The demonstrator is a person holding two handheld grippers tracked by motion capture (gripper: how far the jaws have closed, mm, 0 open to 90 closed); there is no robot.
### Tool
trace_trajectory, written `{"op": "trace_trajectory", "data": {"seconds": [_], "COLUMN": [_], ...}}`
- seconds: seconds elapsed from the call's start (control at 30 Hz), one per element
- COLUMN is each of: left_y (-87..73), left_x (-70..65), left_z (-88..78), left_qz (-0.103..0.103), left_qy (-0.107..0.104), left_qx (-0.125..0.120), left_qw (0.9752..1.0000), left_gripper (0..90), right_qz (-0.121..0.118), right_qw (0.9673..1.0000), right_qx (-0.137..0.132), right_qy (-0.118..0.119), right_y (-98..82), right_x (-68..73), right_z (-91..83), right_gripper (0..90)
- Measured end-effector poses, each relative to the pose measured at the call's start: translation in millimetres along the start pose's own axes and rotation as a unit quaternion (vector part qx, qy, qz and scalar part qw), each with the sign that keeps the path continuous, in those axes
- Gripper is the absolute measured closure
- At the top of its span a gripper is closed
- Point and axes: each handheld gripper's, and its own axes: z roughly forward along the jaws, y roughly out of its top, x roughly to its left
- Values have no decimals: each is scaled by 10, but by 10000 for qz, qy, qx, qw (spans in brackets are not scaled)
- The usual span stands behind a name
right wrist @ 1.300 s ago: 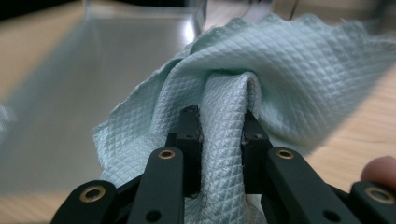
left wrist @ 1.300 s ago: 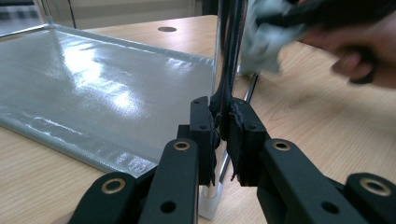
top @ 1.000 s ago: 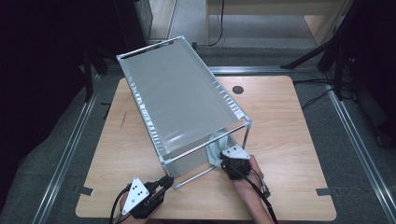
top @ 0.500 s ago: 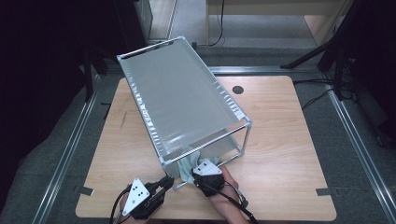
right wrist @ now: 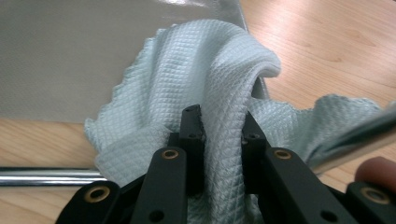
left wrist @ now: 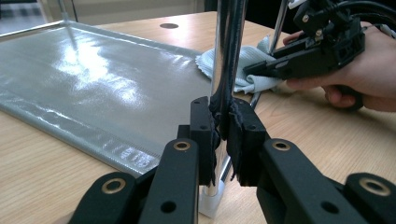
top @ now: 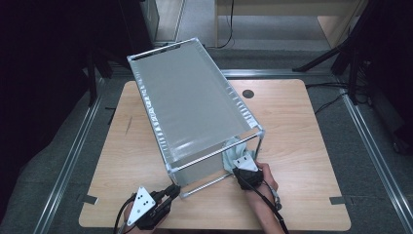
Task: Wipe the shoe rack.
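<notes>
Gripping a pale blue waffle-weave cloth (right wrist: 205,79), the right gripper (right wrist: 219,126) is pinching a raised fold of it between its two black jaws. In the high view that right gripper (top: 242,165) is sitting at the near right corner of a metal-framed rack (top: 195,105), with the cloth (top: 231,151) bunched on the rack's lower shelf just inside the corner post. Part of the cloth is spilling over the shelf edge toward the wooden table (top: 302,126).

Over on the other side, the left gripper (left wrist: 223,126) is clamping its jaws onto an upright chrome post (left wrist: 229,46) of the rack, low down near the white plastic foot. In the high view this left gripper (top: 173,190) is lying at the near left corner of the rack. From the left gripper view, the grey shelf sheet (left wrist: 93,88) is stretching away to the left, and the person's hand (left wrist: 369,79) is holding the right gripper against the cloth (left wrist: 243,70) beyond the post.
</notes>
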Motion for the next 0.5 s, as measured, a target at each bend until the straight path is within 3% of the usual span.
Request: {"op": "trace_trajectory", "data": {"seconds": [0.03, 0.07, 0.1, 0.13, 0.17, 0.2, 0.27, 0.3, 0.4, 0.47, 0.5], "left_y": [0, 0, 0, -1, -1, -3, -4, -4, -8, -7, -7], "left_x": [0, 6, 6, 2, 2, -2, -3, -2, -23, -33, -33], "left_z": [0, -4, -4, -1, -1, 1, 1, 0, -7, -8, -8], "left_qz": [0, -12, -12, -36, -36, -67, -66, -66, 39, 40, 40], "left_qy": [0, -4, -4, 11, 11, 19, 24, 20, -10, 31, 31], "left_qx": [0, 9, 9, 3, 3, -4, -7, -4, 4, 15, 15], "left_qw": [10000, 10000, 10000, 10000, 10000, 10000, 10000, 10000, 10000, 10000, 10000], "left_gripper": [818, 818, 818, 818, 818, 818, 819, 819, 819, 819, 819], "right_qz": [0, 53, 53, -71, -71, -246, -496, -496, -803, -995, -995], "right_qw": [10000, 9997, 9997, 9986, 9986, 9964, 9926, 9926, 9848, 9788, 9788], "right_qx": [0, -38, -38, -89, -89, -129, -218, -218, -302, -373, -373], "right_qy": [0, 254, 254, 516, 516, 801, 1084, 1084, 1511, 1751, 1751], "right_y": [0, 7, 7, 26, 26, 56, 79, 79, 108, 121, 121], "right_x": [0, 74, 74, 225, 225, 428, 668, 668, 1063, 1235, 1235], "right_z": [0, -10, -10, -33, -33, -65, -107, -107, -218, -313, -313], "right_gripper": [779, 782, 782, 783, 783, 785, 785, 785, 785, 782, 782]}}
